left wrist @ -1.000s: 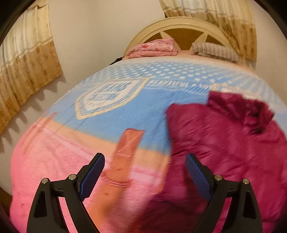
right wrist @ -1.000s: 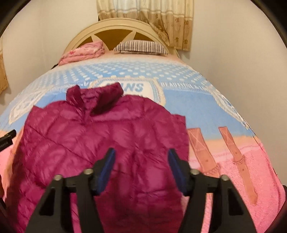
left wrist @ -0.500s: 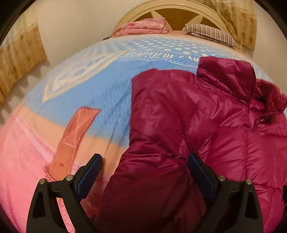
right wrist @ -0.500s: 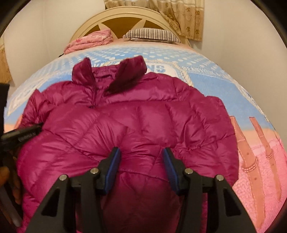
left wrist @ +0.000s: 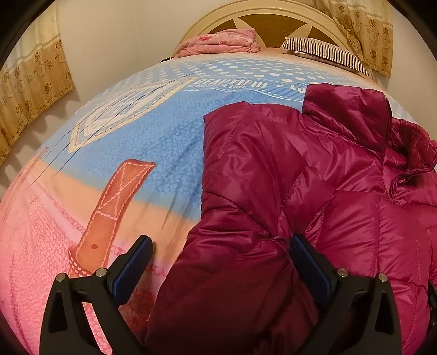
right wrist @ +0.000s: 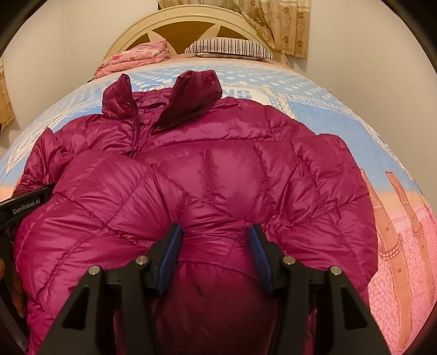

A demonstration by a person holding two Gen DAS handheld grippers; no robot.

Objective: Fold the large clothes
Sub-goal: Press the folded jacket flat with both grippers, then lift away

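Two hand-held grippers on one magenta puffer jacket (right wrist: 218, 169), which lies front-up on the bed's blue-and-pink blanket (left wrist: 169, 142), collar toward the headboard (right wrist: 191, 24). My left hand-held gripper (left wrist: 221, 262) is spread wide around the folded-in sleeve (left wrist: 245, 207), not pinching. My right hand-held gripper (right wrist: 214, 251) is narrower, pads pressed into bunched lower fabric; real clamp, cannot tell. Striped pillow (right wrist: 229, 47) and folded pink bedding (right wrist: 133, 58) sit at the headboard.

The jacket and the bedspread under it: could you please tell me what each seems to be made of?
The jacket looks like thin, glossy synthetic shell, probably nylon, over puffy filling: it shines and bulges between quilted seams. The bedspread looks like soft matte fleece or plush with a printed pattern; its nap looks pebbly.
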